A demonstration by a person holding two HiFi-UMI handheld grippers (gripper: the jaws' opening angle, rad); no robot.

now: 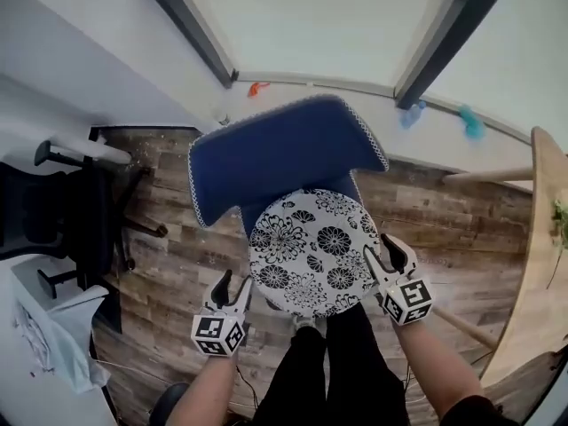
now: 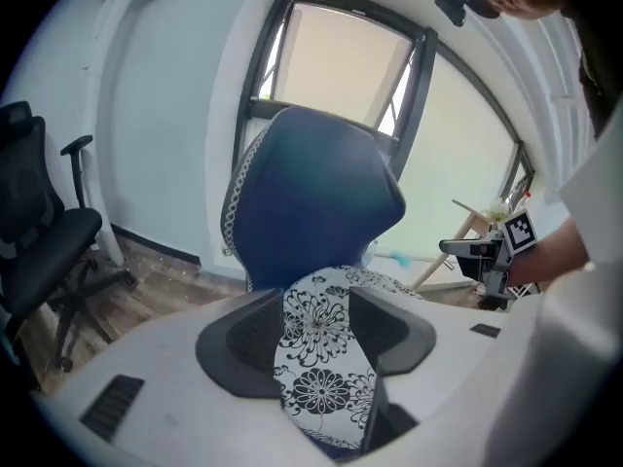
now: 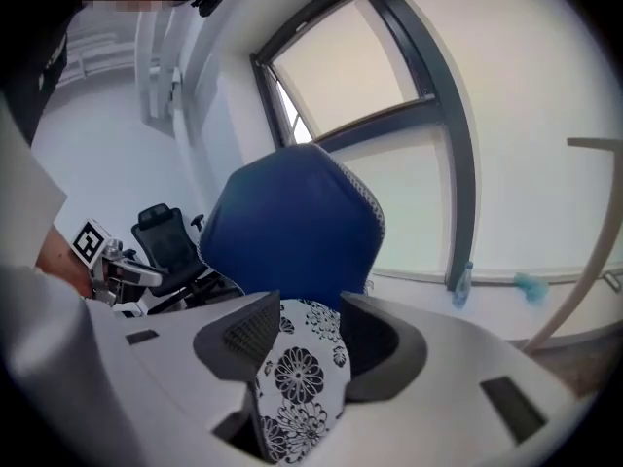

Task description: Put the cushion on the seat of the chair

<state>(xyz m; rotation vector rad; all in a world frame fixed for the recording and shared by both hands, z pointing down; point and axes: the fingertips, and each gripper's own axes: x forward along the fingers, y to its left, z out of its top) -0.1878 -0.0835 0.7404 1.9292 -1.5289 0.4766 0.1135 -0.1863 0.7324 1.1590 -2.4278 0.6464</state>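
The cushion (image 1: 311, 251) is round, white with black flowers, and hangs just in front of the blue chair (image 1: 284, 153), over its seat. My left gripper (image 1: 232, 284) is shut on the cushion's near-left rim, and my right gripper (image 1: 383, 254) is shut on its right rim. In the left gripper view the patterned cushion (image 2: 321, 358) fills the gap between the jaws, with the blue chair back (image 2: 311, 202) behind it. The right gripper view shows the same: the cushion (image 3: 297, 387) sits between the jaws, below the chair back (image 3: 292, 232). The seat is mostly hidden under the cushion.
A black office chair (image 1: 62, 211) stands at the left on the wood floor. A wooden table edge (image 1: 546, 238) runs along the right. The window wall is behind the blue chair, with a bottle (image 3: 459, 282) on its sill. The person's legs (image 1: 328, 362) are directly below the cushion.
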